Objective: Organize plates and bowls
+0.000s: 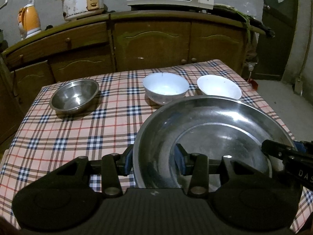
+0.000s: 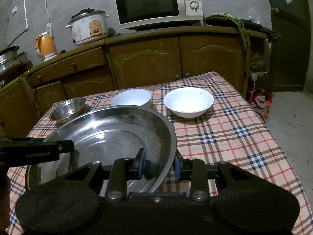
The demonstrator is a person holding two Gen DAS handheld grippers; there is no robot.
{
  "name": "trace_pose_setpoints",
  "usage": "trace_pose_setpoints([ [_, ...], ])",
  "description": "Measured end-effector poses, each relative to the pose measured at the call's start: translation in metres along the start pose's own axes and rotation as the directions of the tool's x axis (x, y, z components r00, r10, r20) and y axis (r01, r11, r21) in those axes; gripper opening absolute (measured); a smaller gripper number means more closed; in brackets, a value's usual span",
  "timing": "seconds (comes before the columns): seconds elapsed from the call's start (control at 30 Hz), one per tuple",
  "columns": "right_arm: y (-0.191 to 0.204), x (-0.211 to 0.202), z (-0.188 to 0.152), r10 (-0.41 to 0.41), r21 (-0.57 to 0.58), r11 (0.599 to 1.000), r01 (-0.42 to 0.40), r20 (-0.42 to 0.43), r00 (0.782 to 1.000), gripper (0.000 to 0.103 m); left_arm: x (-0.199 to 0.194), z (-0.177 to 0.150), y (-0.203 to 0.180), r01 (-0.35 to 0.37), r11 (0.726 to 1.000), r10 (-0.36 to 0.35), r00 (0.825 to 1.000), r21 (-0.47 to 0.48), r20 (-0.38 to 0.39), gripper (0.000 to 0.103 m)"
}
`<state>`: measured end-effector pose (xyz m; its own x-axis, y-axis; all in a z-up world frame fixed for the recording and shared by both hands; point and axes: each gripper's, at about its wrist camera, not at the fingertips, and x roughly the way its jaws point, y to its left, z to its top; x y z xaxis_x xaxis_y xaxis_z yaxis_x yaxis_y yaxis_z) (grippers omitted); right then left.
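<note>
Nearest to me, both grippers hold the large round stainless-steel plate (image 1: 211, 137): my left gripper (image 1: 154, 163) has its jaws clamped across the plate's left rim, one blue pad outside and one inside, and my right gripper (image 2: 159, 165) has its jaws clamped on the right rim the same way. The plate sits at the near middle of the table (image 1: 58, 137), which is covered with a pink, white and navy checked cloth; its open face is upward, tipped slightly toward me, and being round it has no long axis. Farther back stand a small stainless-steel bowl (image 1: 74, 97) at the left, a pale translucent bowl (image 1: 165, 87) in the middle and a white ceramic bowl (image 2: 188, 101) at the right, all upright and apart. Beyond the table runs a brown wooden cabinet (image 1: 152, 43) carrying a white microwave (image 2: 158, 4), a white rice cooker (image 2: 90, 27) and an orange kettle (image 1: 29, 21), against a grey wall.
</note>
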<state>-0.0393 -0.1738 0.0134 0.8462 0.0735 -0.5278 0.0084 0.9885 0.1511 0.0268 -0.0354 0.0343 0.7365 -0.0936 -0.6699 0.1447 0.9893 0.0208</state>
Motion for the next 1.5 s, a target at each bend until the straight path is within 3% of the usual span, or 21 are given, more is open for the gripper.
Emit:
trace_pose_setpoints([
  [1.5, 0.056, 0.012, -0.008, 0.077, -0.06, 0.995, -0.078, -0.024, 0.997, 0.038, -0.009, -0.012, 0.051, -0.077, 0.996, 0.077, 0.997, -0.041, -0.007, 0.044],
])
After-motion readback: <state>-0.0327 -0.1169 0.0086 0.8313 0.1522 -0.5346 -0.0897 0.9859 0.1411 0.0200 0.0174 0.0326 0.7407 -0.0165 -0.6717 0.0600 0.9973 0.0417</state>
